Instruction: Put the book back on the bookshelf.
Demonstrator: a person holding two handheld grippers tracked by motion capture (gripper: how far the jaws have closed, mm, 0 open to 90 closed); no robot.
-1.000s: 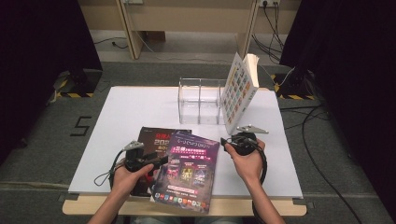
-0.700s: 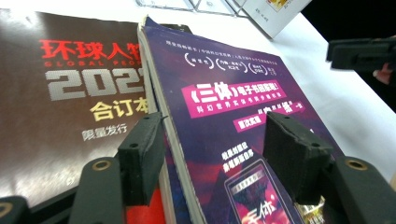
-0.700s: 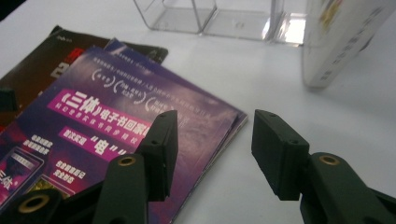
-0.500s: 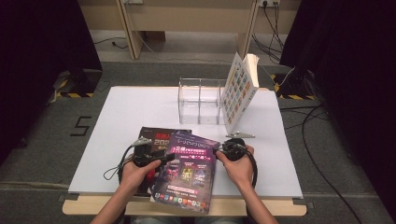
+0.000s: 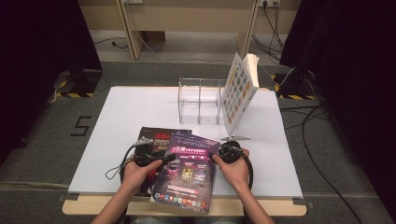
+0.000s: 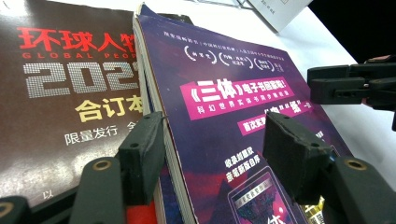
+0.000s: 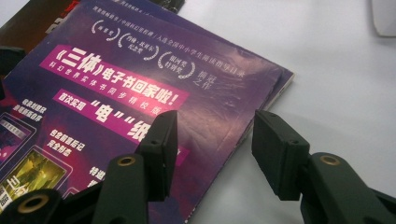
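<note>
A purple book (image 5: pixel 187 176) lies near the table's front edge, partly on top of a dark red-lettered book (image 5: pixel 155 135). My left gripper (image 5: pixel 169 157) is at the purple book's left edge. In the left gripper view that gripper (image 6: pixel 215 151) straddles the purple book's (image 6: pixel 224 93) spine, one jaw over the dark book (image 6: pixel 65 93), one over the cover. Its jaws have just been closing a little, pads not pressing. My right gripper (image 5: pixel 220 153) is open at the right edge; in its own view the gripper (image 7: pixel 212 144) has one jaw over the cover (image 7: pixel 140 84) and one over bare table.
A clear acrylic divider rack (image 5: pixel 200 100) stands at the back middle of the white table (image 5: pixel 126 116). A book with a grid-patterned cover (image 5: pixel 238 91) leans upright against its right side. The right gripper (image 6: pixel 355 86) also appears far off in the left gripper view.
The right hand has come down and in toward the purple book's right edge. The left hand has barely shifted. Both books lie where they were.
</note>
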